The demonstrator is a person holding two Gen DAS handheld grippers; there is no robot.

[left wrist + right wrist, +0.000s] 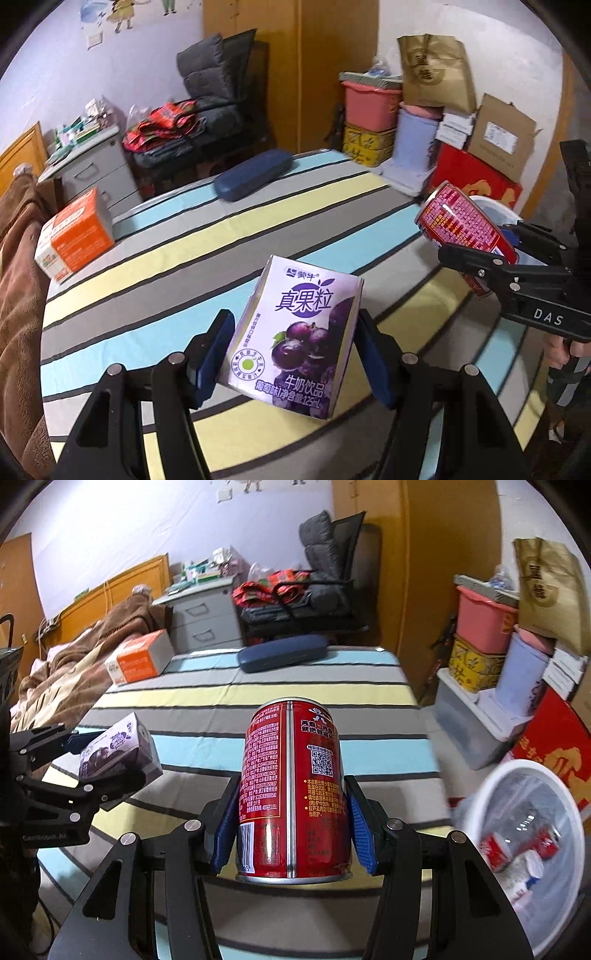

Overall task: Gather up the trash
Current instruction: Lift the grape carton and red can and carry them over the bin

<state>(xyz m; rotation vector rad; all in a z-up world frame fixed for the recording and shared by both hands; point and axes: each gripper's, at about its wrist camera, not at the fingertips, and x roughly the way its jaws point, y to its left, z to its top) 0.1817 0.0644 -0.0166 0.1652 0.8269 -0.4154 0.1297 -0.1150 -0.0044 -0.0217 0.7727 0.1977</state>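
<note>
My left gripper (pixel 291 350) is shut on a purple grape milk carton (pixel 295 332), held above the striped bed sheet (pixel 184 240). The carton also shows at the left of the right wrist view (pixel 118 749). My right gripper (pixel 291 819) is shut on a red drink can (pixel 291 786), held upright above the sheet. The can also shows at the right of the left wrist view (pixel 465 229), tilted. A white bin (pixel 524 834) lined with clear plastic stands off the bed's right edge, holding a crushed bottle and wrappers.
An orange and white box (pixel 74 236) and a dark blue case (pixel 255 173) lie on the far part of the bed. A brown blanket (pixel 74 664) lies at the left. Stacked boxes and tubs (pixel 487 638) stand at the right. A chair (pixel 314 590) with clothes stands beyond.
</note>
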